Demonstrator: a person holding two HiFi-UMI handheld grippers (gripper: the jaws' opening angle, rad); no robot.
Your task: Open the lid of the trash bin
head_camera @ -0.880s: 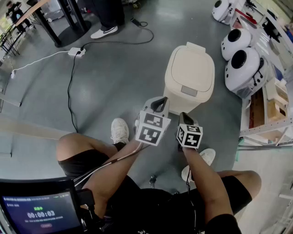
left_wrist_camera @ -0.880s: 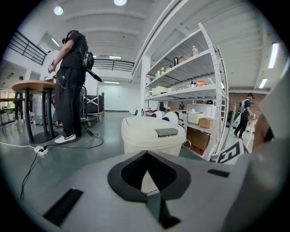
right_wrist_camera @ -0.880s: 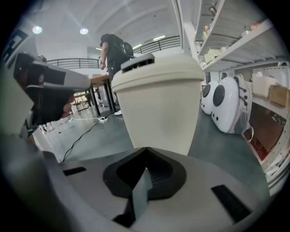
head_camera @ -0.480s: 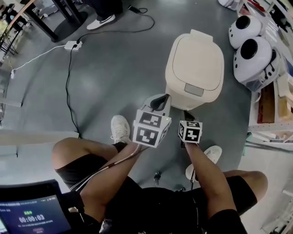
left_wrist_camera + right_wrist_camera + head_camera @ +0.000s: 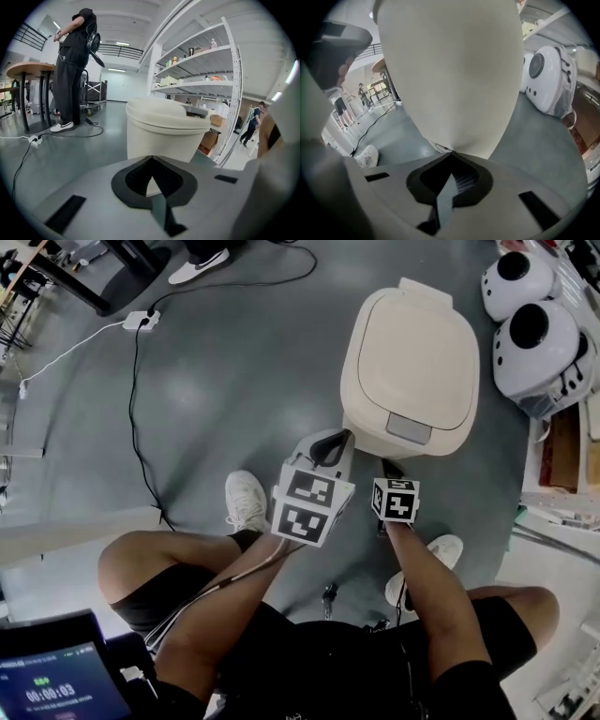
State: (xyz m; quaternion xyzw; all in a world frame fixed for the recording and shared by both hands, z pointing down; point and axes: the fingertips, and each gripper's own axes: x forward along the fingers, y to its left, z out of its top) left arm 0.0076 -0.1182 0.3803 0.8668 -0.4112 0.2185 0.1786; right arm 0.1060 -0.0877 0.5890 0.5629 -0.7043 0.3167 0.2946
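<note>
The cream trash bin (image 5: 412, 362) stands on the grey floor with its lid (image 5: 417, 348) down and a grey latch (image 5: 410, 427) at the front edge. My left gripper (image 5: 337, 440) is shut and empty, its tips just short of the bin's front left. My right gripper (image 5: 388, 466) is shut too and sits low against the front wall, under the latch. In the left gripper view the bin (image 5: 161, 136) rises beyond the closed tips of the left gripper (image 5: 151, 158). The bin's wall (image 5: 450, 70) fills the right gripper view, touching or nearly touching the right gripper (image 5: 451, 153).
Two white rounded pods (image 5: 539, 348) and a shelf rack (image 5: 562, 493) flank the bin's right. A black cable (image 5: 141, 409) and power strip (image 5: 141, 320) lie on the floor at left. My shoes (image 5: 246, 502) are below the grippers. A person (image 5: 72, 61) stands by a table (image 5: 28, 70).
The bin has come nearer and larger in the head view. Both grippers have closed in on its front, still shut; the lid stays down.
</note>
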